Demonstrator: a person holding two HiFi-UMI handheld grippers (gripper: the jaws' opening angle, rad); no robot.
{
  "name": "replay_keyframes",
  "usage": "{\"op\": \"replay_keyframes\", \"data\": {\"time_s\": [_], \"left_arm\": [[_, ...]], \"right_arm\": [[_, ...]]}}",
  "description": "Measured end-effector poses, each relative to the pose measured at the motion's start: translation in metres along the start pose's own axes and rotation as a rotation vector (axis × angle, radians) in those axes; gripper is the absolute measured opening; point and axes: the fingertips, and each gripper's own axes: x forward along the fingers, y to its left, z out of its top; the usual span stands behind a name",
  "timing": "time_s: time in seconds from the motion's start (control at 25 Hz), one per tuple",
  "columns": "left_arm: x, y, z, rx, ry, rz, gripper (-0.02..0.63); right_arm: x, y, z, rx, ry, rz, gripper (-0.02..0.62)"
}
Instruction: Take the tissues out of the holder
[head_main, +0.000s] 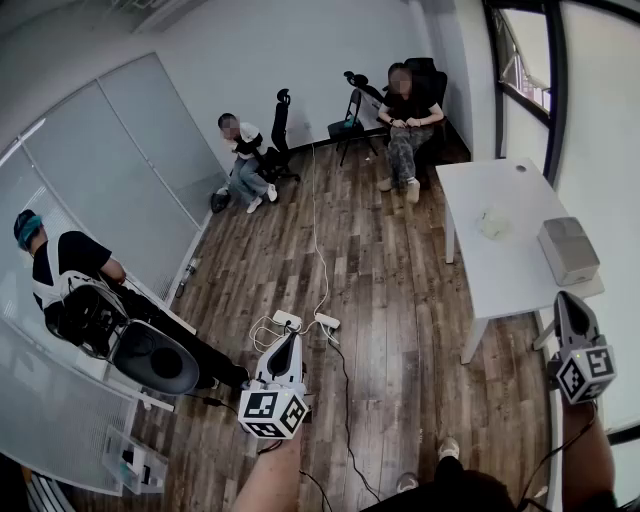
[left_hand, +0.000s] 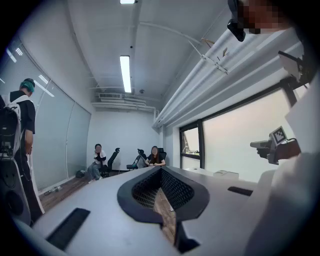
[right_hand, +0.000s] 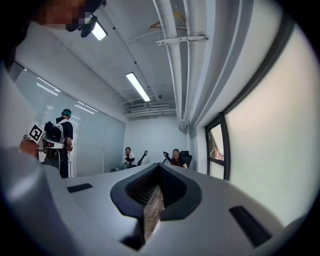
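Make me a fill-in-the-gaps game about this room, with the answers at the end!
1. The grey tissue holder sits on the white ____.
2. The floor is made of ____ planks.
3. The left gripper and the right gripper each hold ____.
Answers: table; wooden; nothing.

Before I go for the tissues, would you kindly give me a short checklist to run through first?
1. Left gripper empty: ok, jaws together, nothing between them.
2. Right gripper empty: ok, jaws together, nothing between them.
3. Jaws opened for a grab: not ok, both are shut.
4. Tissue holder in sight on the white table: ok.
5. Tissue showing at the holder's top: cannot tell.
6. A gripper at the holder: not ok, neither touches it.
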Motion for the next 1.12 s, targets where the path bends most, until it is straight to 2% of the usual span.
{"op": "replay_keyframes", "data": {"time_s": [0.36,0.48,0.64,0.8,0.92,1.12], "left_arm": [[0.018,-0.01,0.004,0.006,-0.001,-0.008,0.005],[0.034,-0.016,0.007,0.002,-0.004,0.002,0.005],[0.054,-0.028,0.011,0.002,-0.004,0.005,0.005],[0.072,-0.038,0.006,0.008,-0.006,0.018,0.005],[0.089,-0.041,-0.003,0.01,0.011,0.021,0.005],[0.14,-0.025,-0.001,0.01,0.003,0.007,0.005]], "right_arm": [[0.02,-0.016,-0.005,-0.011,0.005,0.003,0.003],[0.029,-0.029,-0.013,0.026,0.006,-0.001,0.003],[0.044,-0.041,-0.01,0.106,-0.011,0.039,0.003],[0.07,-0.059,-0.009,0.065,-0.018,0.061,0.003],[0.087,-0.076,-0.021,0.064,-0.004,0.042,0.003],[0.126,-0.089,-0.032,0.07,0.009,0.017,0.003]]}}
